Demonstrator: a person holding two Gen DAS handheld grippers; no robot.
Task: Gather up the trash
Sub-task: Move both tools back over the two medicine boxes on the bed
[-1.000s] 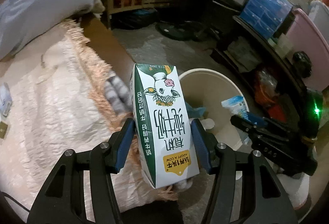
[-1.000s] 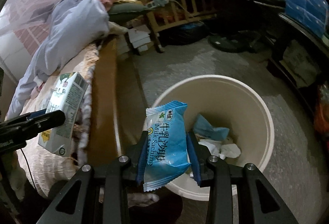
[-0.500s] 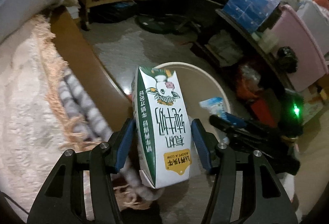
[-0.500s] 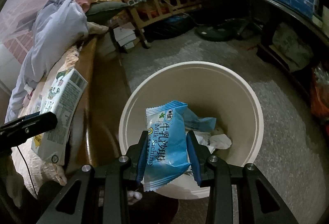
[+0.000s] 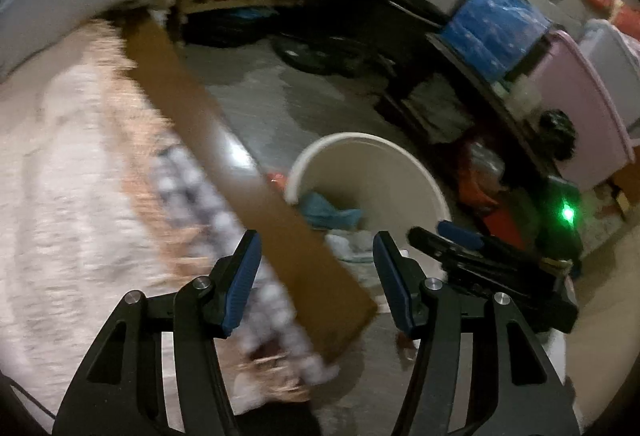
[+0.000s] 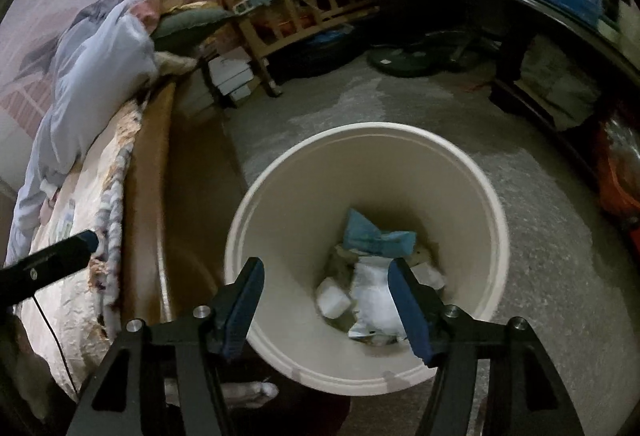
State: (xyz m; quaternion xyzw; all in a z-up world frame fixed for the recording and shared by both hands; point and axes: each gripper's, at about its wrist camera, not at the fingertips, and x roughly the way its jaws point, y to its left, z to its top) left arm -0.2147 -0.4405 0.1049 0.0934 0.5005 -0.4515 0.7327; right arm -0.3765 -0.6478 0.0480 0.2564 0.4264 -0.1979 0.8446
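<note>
Now both tongs, left [image 5: 316, 280] and opening right [image 6: 326, 306], gape empty above the bin [image 6: 496, 220], beside the bed [image 6: 80, 204].

No words, labels, brand names or numbers could be read anywhere. The wrappers lying in the cream bin [image 6: 496, 236] were too blurred and too small to show print, and the blue pack [image 5: 496, 28] on the far right shelf showed none.

Motion blur smears the bed cover [image 5: 72, 172] and its fringe in the left wrist view. The right claw [image 5: 452, 236] hides part of the bin's rim [image 5: 432, 184] there, and the bin's near wall is cut by the bed board [image 5: 248, 172].
</note>
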